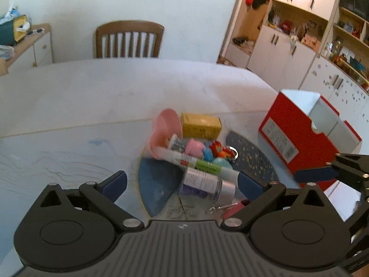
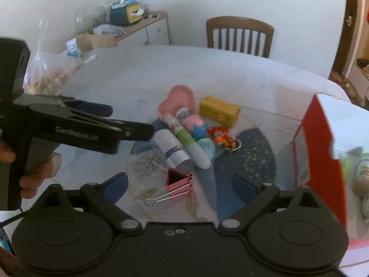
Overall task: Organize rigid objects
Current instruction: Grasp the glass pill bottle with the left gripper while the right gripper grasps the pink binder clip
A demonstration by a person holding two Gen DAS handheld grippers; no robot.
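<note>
**Right wrist view: both grippers spread wide over the heap of small objects**

The right gripper (image 2: 180, 182) tilts down toward the table (image 2: 230, 69), its blue-padded jaws released and wide apart, nothing gripped. Just ahead of them, between the fingers, lies a pink binder clip (image 2: 178, 181) with its wire handles pointing back toward the tool. Beyond the clip a silver-capped bottle (image 2: 171, 149) and a white tube with a green label (image 2: 186, 138) lie side by side; their printing is too blurred to read. Past them sit a pink and blue toy (image 2: 196, 125), a red-orange keyring charm (image 2: 219, 135), a pink heart-shaped dish (image 2: 178, 101) and, farthest, a yellow box (image 2: 219, 110).

To the left of the tool a hand (image 2: 34, 175) holds the left gripper (image 2: 129, 122) by its pistol handle, angled down at the heap; its side reads "GenRobot.AI". To the right stands a red box (image 2: 316, 143).

From the left wrist, the left gripper (image 1: 182, 182) also stands fully spread and empty, the bottle (image 1: 203, 183) directly ahead between its fingers. The red box (image 1: 297, 131), open-topped, carries a white label with unreadable print.
</note>
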